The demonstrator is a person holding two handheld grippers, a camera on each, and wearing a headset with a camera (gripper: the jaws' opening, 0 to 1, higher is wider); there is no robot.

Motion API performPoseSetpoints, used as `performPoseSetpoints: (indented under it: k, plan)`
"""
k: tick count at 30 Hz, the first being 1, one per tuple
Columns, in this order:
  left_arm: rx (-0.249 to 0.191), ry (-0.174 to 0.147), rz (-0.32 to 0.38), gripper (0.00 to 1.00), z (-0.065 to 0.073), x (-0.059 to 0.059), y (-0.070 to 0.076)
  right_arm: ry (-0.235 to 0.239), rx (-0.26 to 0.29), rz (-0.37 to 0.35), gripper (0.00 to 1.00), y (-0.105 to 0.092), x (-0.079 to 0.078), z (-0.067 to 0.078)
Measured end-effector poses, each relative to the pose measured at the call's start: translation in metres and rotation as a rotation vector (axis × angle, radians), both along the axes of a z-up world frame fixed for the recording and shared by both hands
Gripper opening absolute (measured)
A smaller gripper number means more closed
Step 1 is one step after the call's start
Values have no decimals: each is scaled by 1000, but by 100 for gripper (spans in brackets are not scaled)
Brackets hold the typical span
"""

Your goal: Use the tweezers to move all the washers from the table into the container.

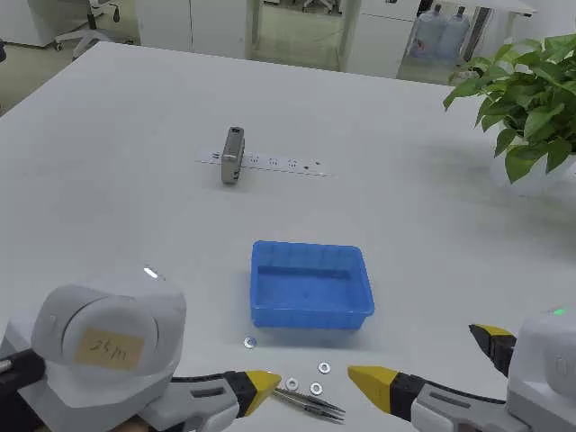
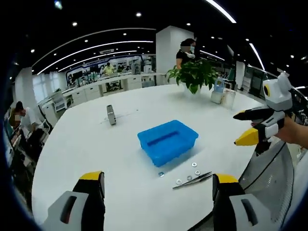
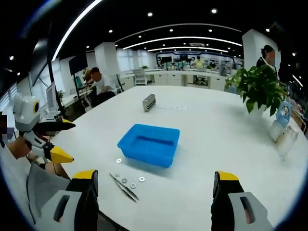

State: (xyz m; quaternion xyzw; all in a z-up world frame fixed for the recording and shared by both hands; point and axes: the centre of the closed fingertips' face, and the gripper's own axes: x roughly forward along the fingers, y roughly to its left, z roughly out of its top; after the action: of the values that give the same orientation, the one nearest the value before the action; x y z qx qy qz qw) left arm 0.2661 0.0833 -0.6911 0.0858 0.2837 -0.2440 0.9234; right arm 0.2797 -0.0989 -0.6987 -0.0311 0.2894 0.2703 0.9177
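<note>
Container (image 1: pixel 310 317): blue, shallow, rectangular, on the white table (image 1: pixel 108 180). The head view looks down onto its plain blue floor, while the gripper views show mostly its side walls.

Tweezers (image 1: pixel 310 405): lying flat on the table in front of the container, untouched.

Washers (image 1: pixel 316 389): a loose cluster just beside the tweezers, all on the table. A lone washer (image 1: pixel 250 342) lies apart, near the container's front left corner.

Left gripper (image 2: pixel 158 177): mine, jaws spread wide with nothing between them, over the near table edge. Its own view adds my other gripper off to the right, held in my hand (image 2: pixel 293 132).

Right gripper (image 3: pixel 154 175): mine, jaws equally wide, nothing gripped. Its own view adds the left gripper at the left side.

Grey block (image 1: pixel 233 155): standing on a pale strip, well beyond the container.

Potted plant (image 1: pixel 531 99): at the table's far right. The gripper views add bottles beside it and people in the office behind.
</note>
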Motion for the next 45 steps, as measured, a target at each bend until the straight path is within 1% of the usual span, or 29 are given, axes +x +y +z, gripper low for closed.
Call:
performPoseSetpoints:
  k: [5,10,15,20,22,25,27,32,36,38,45]
  plan:
    - [6,1,-7,98,0,0,-1,3,-14,2,99,0,0,-2]
    - [14,5,-14,98,-2,-1,-2,4,-8,3,99,1,0,-2]
    - [18,8,-15,98,-3,0,-1,9,-15,7,99,0,0,-5]
    - [21,16,-17,97,-5,0,-1,21,-18,9,99,0,1,-8]
    - [21,21,-20,96,-6,0,-1,18,-20,10,99,0,1,-9]
    - [27,24,-35,95,-9,0,-3,23,-19,10,99,0,2,-10]
    - [28,31,-43,96,-11,0,-4,25,-23,10,99,0,2,-11]
    - [26,33,-46,95,-12,3,-5,32,-21,7,99,0,3,-13]
    - [16,31,-38,95,-12,9,-4,38,-24,11,99,1,5,-14]
    - [15,35,-37,95,-13,11,-3,37,-30,15,99,2,6,-16]
    - [20,51,-45,94,-21,16,-2,57,-37,23,99,4,8,-22]
